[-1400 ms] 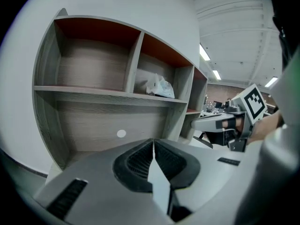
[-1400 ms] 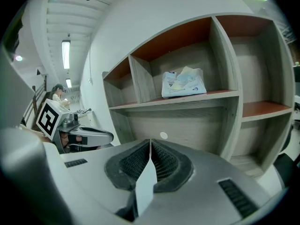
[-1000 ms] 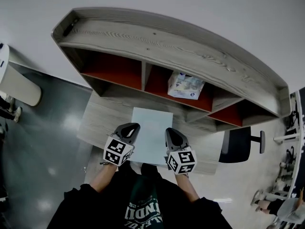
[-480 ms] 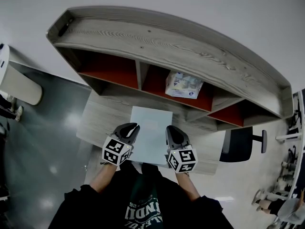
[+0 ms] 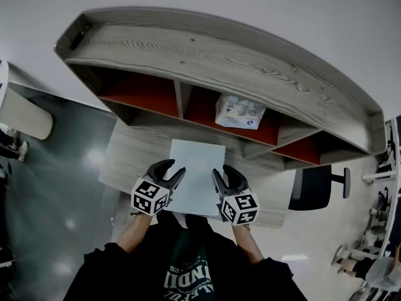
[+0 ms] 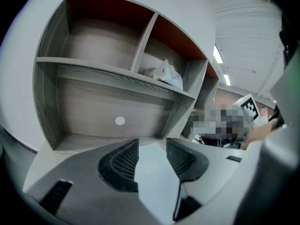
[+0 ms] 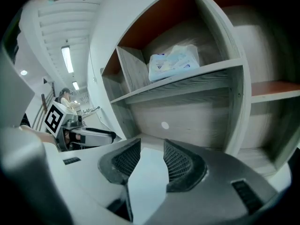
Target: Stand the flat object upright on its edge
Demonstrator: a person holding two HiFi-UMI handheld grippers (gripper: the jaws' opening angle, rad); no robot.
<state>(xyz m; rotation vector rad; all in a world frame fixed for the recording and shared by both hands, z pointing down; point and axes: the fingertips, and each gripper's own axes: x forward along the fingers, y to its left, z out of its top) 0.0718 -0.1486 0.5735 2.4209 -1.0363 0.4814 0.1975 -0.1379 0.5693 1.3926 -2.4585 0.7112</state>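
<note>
A pale blue flat sheet (image 5: 197, 168) shows its full face on the wooden desk (image 5: 128, 158) in front of the shelf unit. My left gripper (image 5: 169, 171) is at the sheet's near left corner and my right gripper (image 5: 222, 173) at its near right corner. Both pairs of jaws have just been opening and now stand apart. In the left gripper view the sheet (image 6: 154, 182) runs through the gap of the left gripper (image 6: 152, 144). In the right gripper view the sheet (image 7: 145, 172) lies likewise between the jaws of the right gripper (image 7: 152, 146). Neither gripper's pads press on it.
A grey wooden shelf unit (image 5: 207, 55) with red-backed compartments stands at the back of the desk. A white plastic packet (image 5: 240, 111) lies in its middle compartment. A dark office chair (image 5: 316, 190) stands to the right of the desk. Grey floor lies to the left.
Both grippers' jaws, shut on the sheet's near corners before, have spread apart. The sheet and both hands stay about where they were.
</note>
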